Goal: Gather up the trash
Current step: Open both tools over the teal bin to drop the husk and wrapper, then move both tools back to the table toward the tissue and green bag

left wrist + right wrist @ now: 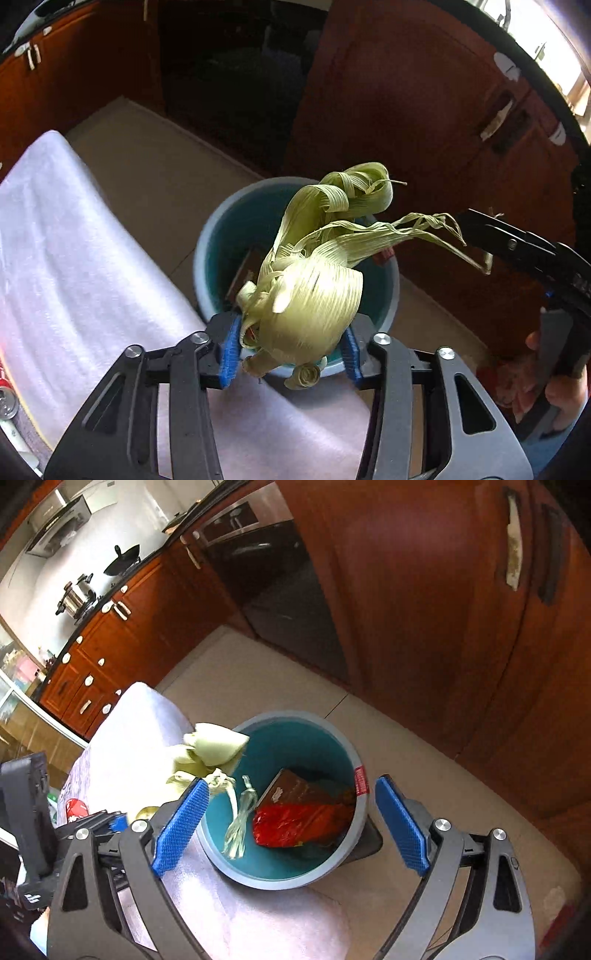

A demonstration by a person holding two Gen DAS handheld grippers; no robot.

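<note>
The scene was a kitchen with red-brown wooden cabinets (122,635), a beige tiled floor (266,679) and a desk covered in a pale cloth (74,236). A round teal bin (334,871) stood on the floor just beside the desk's edge.

Part of the collecting looked done: inside the bin lay a brown box (291,788), a crumpled red wrapper (291,823) and a thin strip of clear plastic (240,823) against the inner wall.

The left gripper (290,347) held a bundle of corn husks (310,295) over the bin's near rim, its blue fingers (229,350) on either side of the base of the bundle. The husks were between them, but whether the fingers were pressing or had begun to let go could not be told. The curled leaf tips reached out over the bin's mouth.

The right gripper (291,827) hung above the bin with its fingers spread wide and nothing between them, the bin's opening showing through the gap.

As a judgement, the husks were about to go in, and that drop was not yet finished. More was left: a red drink can (5,398) lay at the desk's far-left edge. Whether other rubbish remained could not be seen.
</note>
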